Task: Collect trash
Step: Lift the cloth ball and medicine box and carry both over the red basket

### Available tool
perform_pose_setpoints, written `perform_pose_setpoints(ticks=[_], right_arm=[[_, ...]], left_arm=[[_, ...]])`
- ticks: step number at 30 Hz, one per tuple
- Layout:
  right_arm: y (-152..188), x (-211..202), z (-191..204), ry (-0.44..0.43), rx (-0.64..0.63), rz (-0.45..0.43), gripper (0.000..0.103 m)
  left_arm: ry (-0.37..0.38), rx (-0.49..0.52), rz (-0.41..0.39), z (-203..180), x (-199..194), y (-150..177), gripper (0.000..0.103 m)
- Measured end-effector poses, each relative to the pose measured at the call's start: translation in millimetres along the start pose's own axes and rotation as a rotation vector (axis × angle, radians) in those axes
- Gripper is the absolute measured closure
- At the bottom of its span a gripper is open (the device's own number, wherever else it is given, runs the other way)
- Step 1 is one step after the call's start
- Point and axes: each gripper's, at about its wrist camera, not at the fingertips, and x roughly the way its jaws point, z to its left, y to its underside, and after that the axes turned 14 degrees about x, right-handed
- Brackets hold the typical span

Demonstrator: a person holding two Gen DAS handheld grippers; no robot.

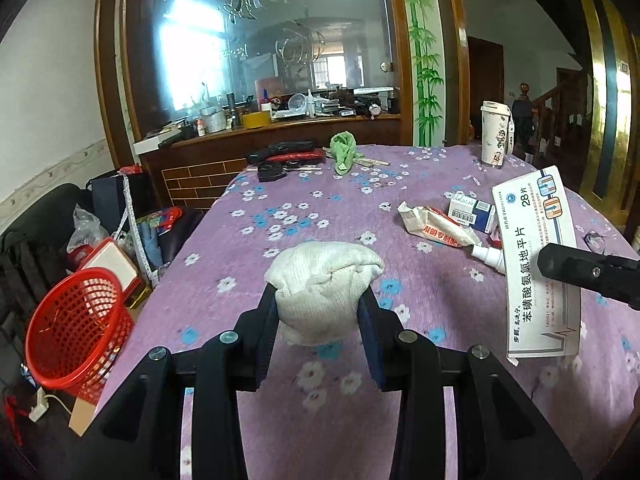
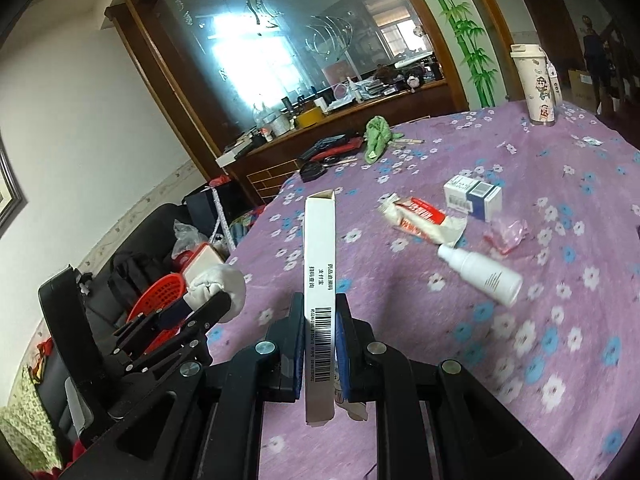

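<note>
My left gripper (image 1: 320,300) is shut on a crumpled white cloth wad (image 1: 322,282) and holds it above the purple flowered tablecloth (image 1: 320,208); the wad also shows in the right wrist view (image 2: 220,284). My right gripper (image 2: 318,310) is shut on a long white medicine box (image 2: 319,280), held upright; the box also shows at the right of the left wrist view (image 1: 538,264). A squeezed toothpaste tube (image 2: 420,220), a white spray bottle (image 2: 480,274), a small blue and white box (image 2: 472,197) and a pink wrapper (image 2: 506,234) lie on the table.
A red mesh basket (image 1: 76,332) stands on the floor left of the table, also seen in the right wrist view (image 2: 158,300). A green rag (image 1: 344,150), black tools (image 1: 286,156) and a white tumbler (image 1: 495,134) sit at the table's far side. Bags crowd the floor at left.
</note>
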Motion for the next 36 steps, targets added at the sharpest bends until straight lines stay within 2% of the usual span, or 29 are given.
perform_pose_setpoints(ticks=[10, 25, 31, 36], right_arm=[[20.6, -10.8, 24.0, -0.007, -0.026, 0.014, 0.088], [30.0, 26.3, 54.6, -0.051, -0.065, 0.114, 0.088], [30.8, 52.3, 86.6, -0.077, -0.105, 0.168, 0.088], [34.6, 89.7, 129.6, -0.108, -0.141, 0.241, 0.088]], left_arm=[[-0.015, -0.016, -0.014, 11.9, -29.1, 18.2, 0.066], [-0.066, -0.082, 0.018, 52.4, -28.5, 34.3, 0.066], [-0.098, -0.117, 0.028, 84.5, -33.3, 41.3, 0.065], [-0.134, -0.180, 0.061, 138.7, -37.1, 55.7, 0.065]])
